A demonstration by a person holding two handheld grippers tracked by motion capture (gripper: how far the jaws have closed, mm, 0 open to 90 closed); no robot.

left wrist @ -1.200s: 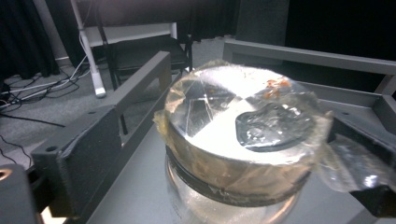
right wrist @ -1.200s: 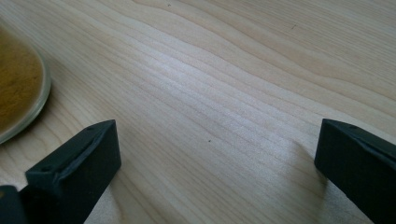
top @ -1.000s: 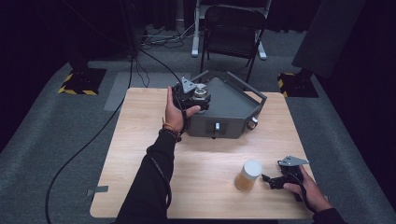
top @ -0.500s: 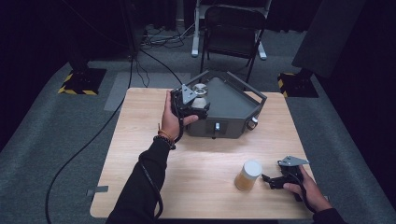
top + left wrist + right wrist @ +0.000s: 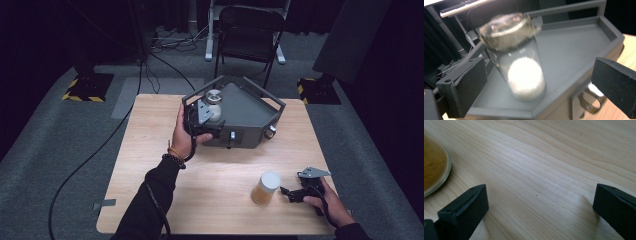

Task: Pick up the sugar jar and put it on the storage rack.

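Looking down from the high view, the left gripper (image 5: 216, 121) is at the near left corner of the grey tray (image 5: 250, 107), where a jar (image 5: 215, 104) stands. The right gripper (image 5: 289, 192) rests near a jar of brown powder (image 5: 265, 187) on the table (image 5: 150, 150).

In the left gripper view, the jar (image 5: 520, 67) is clear glass with white stuff inside and a shiny lid. It stands between wide jaws, untouched.

In the right gripper view, the jaws are wide over bare wood.
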